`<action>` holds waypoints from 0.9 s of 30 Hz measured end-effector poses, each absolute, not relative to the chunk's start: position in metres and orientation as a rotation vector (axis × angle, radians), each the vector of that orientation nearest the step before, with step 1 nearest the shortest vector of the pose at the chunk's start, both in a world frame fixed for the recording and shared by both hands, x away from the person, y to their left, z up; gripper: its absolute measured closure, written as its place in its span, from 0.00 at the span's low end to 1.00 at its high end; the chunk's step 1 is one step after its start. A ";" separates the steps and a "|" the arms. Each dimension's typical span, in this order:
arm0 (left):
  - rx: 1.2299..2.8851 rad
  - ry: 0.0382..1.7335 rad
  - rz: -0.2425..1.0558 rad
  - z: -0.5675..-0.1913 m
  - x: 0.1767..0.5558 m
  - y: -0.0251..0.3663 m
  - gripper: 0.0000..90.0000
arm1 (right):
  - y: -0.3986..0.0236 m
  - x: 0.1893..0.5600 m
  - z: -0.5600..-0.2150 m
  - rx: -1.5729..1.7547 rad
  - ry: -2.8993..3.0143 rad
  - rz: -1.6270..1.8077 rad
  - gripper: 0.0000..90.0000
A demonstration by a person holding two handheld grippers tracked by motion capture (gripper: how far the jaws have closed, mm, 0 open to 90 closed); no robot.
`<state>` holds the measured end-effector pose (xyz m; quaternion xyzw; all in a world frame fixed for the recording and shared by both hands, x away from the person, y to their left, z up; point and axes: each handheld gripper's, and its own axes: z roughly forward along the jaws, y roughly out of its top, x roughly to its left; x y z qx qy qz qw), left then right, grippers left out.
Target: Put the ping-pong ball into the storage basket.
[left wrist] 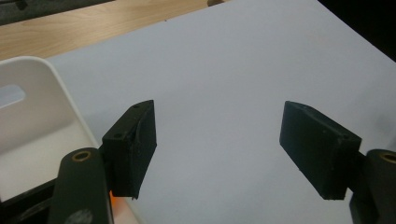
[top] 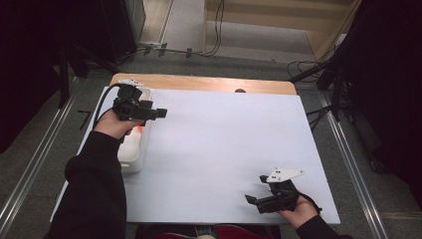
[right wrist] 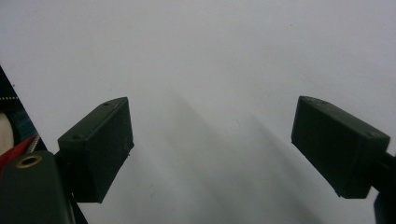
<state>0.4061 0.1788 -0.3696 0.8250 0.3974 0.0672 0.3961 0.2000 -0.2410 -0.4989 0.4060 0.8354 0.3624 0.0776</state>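
A: White bin — that's what the work is about. It sits at the left edge of the worktop, long side running away from the person. Something orange shows in it, right under the left hand; can't tell what it is.

B: Left fingers?

A: Apart, roughly mid-width, nothing between them. In the left gripper view they look out over bare white sheet, the bin's corner just beside the near finger. Left gripper hangs over the bin's far end, tips poking past the rim toward the middle of the worktop.

B: Right one?

A: Right gripper is near the front edge, right side, well apart from the bin. Fingers wide, empty, white sheet under them. Looks parked.

B: Progress?

A: My guess: either a piece has gone into the bin or it's yet to come out; frames don't settle which. Nothing is held. The sheet carries no loose pieces, so what's left depends on that orange thing, I'd say.
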 end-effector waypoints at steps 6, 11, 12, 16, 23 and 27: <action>2.151 0.965 0.157 -0.372 0.398 0.162 0.31 | -0.244 0.201 -0.499 1.226 2.493 1.111 0.13; 2.170 0.910 0.147 -0.373 0.391 0.151 0.31 | -0.246 0.202 -0.498 1.236 2.481 1.127 0.13; 2.176 0.901 0.153 -0.373 0.389 0.149 0.31 | -0.246 0.201 -0.498 1.243 2.479 1.127 0.13; 2.149 0.878 0.139 -0.374 0.383 0.146 0.31 | -0.247 0.202 -0.498 1.236 2.478 1.131 0.13; 2.111 0.850 0.121 -0.379 0.369 0.145 0.30 | -0.248 0.204 -0.497 1.253 2.467 1.141 0.13; 2.117 0.802 0.134 -0.383 0.360 0.141 0.26 | -0.248 0.205 -0.497 1.256 2.456 1.142 0.13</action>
